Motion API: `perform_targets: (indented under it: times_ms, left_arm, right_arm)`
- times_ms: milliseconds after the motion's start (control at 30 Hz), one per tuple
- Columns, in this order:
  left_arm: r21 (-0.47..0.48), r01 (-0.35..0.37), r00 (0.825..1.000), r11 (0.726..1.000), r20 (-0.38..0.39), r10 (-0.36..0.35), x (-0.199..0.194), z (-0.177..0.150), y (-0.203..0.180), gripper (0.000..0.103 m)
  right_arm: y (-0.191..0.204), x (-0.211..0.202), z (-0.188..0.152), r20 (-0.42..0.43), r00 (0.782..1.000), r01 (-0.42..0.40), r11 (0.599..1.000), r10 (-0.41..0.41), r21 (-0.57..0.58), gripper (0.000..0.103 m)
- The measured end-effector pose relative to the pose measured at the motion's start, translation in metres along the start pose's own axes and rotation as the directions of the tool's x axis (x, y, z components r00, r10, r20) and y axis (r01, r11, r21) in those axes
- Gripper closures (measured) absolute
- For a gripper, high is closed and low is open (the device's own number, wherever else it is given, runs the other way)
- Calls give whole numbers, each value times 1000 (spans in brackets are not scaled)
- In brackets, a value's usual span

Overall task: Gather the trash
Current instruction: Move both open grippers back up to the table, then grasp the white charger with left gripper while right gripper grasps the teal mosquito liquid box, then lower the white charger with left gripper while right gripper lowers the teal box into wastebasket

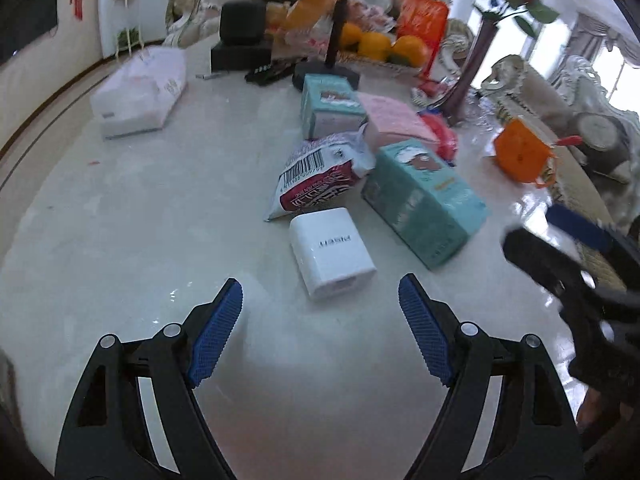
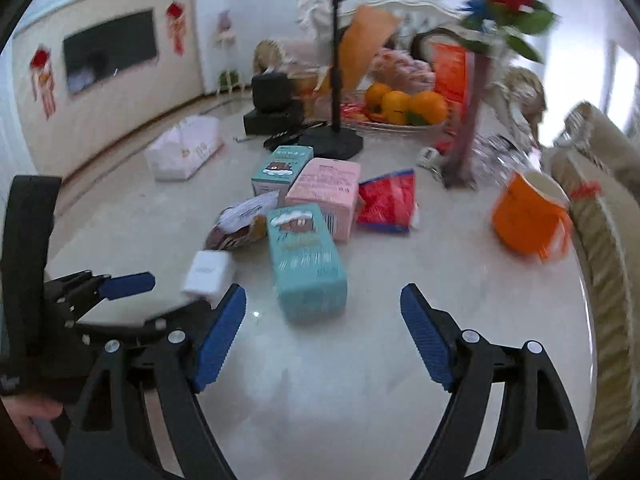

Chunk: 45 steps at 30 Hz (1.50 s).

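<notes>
Trash lies on a pale marble table (image 1: 140, 240): a small white box (image 1: 332, 252) (image 2: 208, 272), a teal carton (image 1: 424, 200) (image 2: 306, 264), a barcode snack bag (image 1: 316, 176) (image 2: 240, 224), a pink box (image 1: 396, 120) (image 2: 326, 194), a second teal carton (image 1: 330, 106) (image 2: 280, 168) and a red packet (image 2: 388, 200). An orange bin (image 1: 520, 156) (image 2: 528, 216) stands to the right. My left gripper (image 1: 320, 282) hovers open just short of the white box. My right gripper (image 2: 323, 290) is open in front of the near teal carton. Neither holds anything.
A white tissue pack (image 1: 140, 92) (image 2: 186, 152) sits at the far left. Behind the trash stand a black pole stand (image 2: 334, 136), a fruit tray with oranges (image 2: 404, 108) and a dark vase with a rose (image 2: 468, 120). The table's rounded edge (image 2: 588, 300) runs along the right beside a sofa.
</notes>
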State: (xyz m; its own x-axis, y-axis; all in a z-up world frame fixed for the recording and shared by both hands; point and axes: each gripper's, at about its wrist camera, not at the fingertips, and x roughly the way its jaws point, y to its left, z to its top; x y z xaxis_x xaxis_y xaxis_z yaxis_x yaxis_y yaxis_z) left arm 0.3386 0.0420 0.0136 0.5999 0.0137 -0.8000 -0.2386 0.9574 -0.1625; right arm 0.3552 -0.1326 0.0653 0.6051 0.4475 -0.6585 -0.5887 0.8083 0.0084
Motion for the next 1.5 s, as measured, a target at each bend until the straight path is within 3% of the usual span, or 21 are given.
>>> perform_targets:
  times_ms: [200, 333, 467, 533, 600, 667, 900, 1167, 1500]
  left_arm:
    - [-7, -29, 1000, 1000, 6, 29, 18, 10, -2, 24]
    - [28, -75, 997, 997, 16, 75, 26, 15, -4, 24]
    - [47, -55, 998, 997, 22, 54, 27, 17, -2, 24]
    - [57, -41, 999, 998, 25, 40, 25, 17, 0, 32]
    - [88, -18, 1000, 996, 27, 16, 23, 16, -1, 56]
    - [118, -38, 999, 992, 24, 35, 24, 16, -4, 58]
    - [109, 27, 999, 994, 29, -30, 16, 12, 11, 59]
    - [55, 115, 989, 992, 82, -120, -23, -10, 39, 62]
    - [148, 96, 990, 984, 93, -110, -47, -27, 32, 62]
  right_arm:
    - [2, 51, 20, -92, 996, -2, 998, -3, -63, 27]
    - [3, 69, 22, -127, 992, -28, 999, 22, -47, 27]
    - [2, 77, 20, -138, 990, -40, 999, 36, -24, 28]
    - [-2, 80, 19, -157, 987, -45, 999, 45, 3, 35]
    - [-8, 85, 17, -193, 979, -57, 997, 65, 47, 57]
    - [-9, 83, 14, -194, 979, -47, 997, 59, 65, 58]
    - [-8, 65, -3, -182, 982, -25, 992, 46, 121, 58]
    - [-8, 26, -25, -97, 987, -100, 965, 126, 243, 58]
    - [-1, -19, -56, -37, 988, -131, 929, 153, 347, 58]
